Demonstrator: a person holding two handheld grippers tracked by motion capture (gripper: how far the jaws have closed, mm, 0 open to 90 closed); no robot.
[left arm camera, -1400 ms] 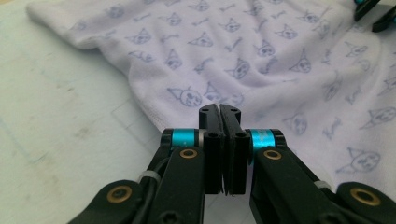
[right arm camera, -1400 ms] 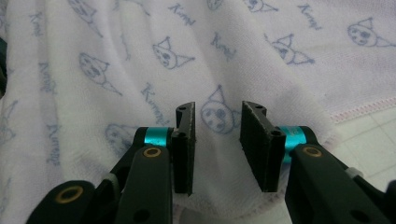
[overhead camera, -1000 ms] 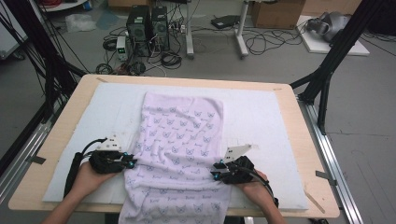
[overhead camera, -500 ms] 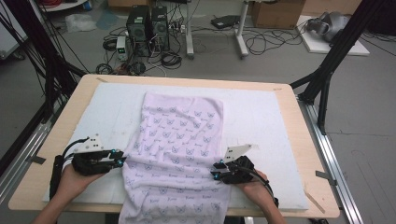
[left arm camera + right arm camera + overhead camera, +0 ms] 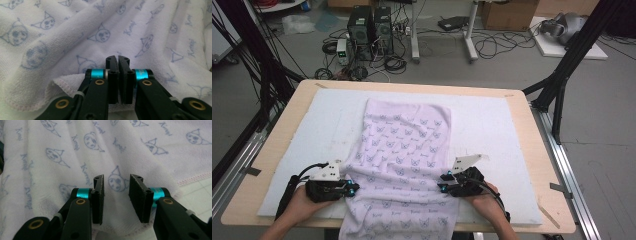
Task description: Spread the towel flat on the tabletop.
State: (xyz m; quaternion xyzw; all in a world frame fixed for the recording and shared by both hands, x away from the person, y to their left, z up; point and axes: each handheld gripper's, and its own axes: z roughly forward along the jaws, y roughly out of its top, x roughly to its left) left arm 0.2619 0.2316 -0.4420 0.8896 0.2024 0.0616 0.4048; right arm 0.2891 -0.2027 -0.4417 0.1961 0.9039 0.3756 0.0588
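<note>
Two grippers sit at the near corners of our work, one at each long edge of the towel, a pale lilac cloth printed with small cat faces and lettering. In the high view we see the towel lying lengthwise down the middle of the white mat that covers the wooden table, its far end flat and square, its near end spilling over the table's front edge between our two forearms. Our left gripper lies at the towel's left edge, just where the cloth narrows a little and rumples, and the left hand grips it from behind. In the left gripper view the jaws stand nearly together, with only a thin slit between the black pads; a stitched hem curls up just to their left, and cloth lies under and beyond them, but we cannot tell whether any of it is caught in that slit. Our right gripper rests at the towel's right edge, held by the right hand. In the right gripper view its jaws stand apart at a moderate gap, with the cloth lying flat beneath and between them, one printed face showing through the opening, and the pink-stitched hem running off to the right over the mat's grid.
</note>
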